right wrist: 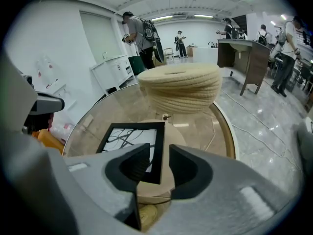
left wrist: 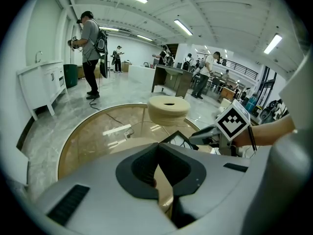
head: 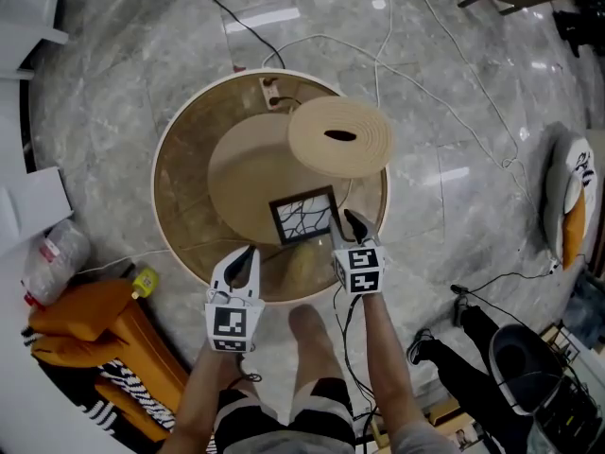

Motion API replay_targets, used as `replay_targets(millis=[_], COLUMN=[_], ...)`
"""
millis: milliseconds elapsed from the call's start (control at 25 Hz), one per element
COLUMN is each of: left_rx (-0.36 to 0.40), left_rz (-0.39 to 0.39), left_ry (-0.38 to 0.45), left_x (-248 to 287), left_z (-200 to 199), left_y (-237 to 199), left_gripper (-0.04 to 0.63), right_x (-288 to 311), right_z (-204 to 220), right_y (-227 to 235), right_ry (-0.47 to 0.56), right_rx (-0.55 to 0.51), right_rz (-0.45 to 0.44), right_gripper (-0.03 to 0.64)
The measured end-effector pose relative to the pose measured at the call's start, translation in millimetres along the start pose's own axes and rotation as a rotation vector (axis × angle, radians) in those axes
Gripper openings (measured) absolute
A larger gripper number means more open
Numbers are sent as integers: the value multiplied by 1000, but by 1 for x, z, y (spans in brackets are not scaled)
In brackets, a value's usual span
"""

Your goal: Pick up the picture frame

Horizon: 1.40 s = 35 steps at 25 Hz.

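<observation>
The round glass-topped table with a pale rim and a tan base showing through the glass [head: 175, 187] fills the middle of the head view. On its far right part stands a cream, ribbed, coiled disc with a dark slot in its top [head: 338, 137]. Nearer the person, and well clear of that disc, the black-edged picture frame holding a white sheet with black branching lines [head: 304, 216] lies flat on the glass, turned a little askew to the table's near rim. It looks close to square, so neither side reads clearly as the long one. What matters is its right-hand side, which runs away from the person. The right hand-held gripper with a marker cube [head: 353, 223] points steeply down just beside that side, at the near right corner. In the right gripper view its jaws stand apart, with the frame's black right edge lined up in the gap and neither pad pressing on it. This is plainly the nearer hand, and closing across that edge looks like the natural grasp. The left hand-held gripper [head: 248, 252] sits by the table's near rim, off the frame's near left corner and apart from it, its jaws together on nothing.
</observation>
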<state>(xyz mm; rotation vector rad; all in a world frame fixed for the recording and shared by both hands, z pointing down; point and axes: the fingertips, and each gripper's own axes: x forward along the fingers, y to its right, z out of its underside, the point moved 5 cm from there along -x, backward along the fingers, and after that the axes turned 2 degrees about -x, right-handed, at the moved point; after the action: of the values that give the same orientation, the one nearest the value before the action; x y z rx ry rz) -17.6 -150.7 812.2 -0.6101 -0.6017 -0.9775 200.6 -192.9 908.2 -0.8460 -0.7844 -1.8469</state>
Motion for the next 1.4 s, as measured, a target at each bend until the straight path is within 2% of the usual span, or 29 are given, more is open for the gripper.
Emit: replay_targets(millis=[400, 920, 1400], left_rx=[-22, -69, -57], left_rz=[-3, 2, -4], left_ry=[-17, -36, -30], left_x=[7, 10, 2], left_z=[7, 13, 10], left_y=[-7, -16, -18], left_gripper=[18, 18, 18], right_x=[16, 21, 15], right_z=[12, 12, 7], right_y=[0, -3, -4], right_ry=[-60, -58, -34], right_rx=[-7, 8, 5], right_rz=[-5, 10, 28], right_gripper=[121, 69, 66])
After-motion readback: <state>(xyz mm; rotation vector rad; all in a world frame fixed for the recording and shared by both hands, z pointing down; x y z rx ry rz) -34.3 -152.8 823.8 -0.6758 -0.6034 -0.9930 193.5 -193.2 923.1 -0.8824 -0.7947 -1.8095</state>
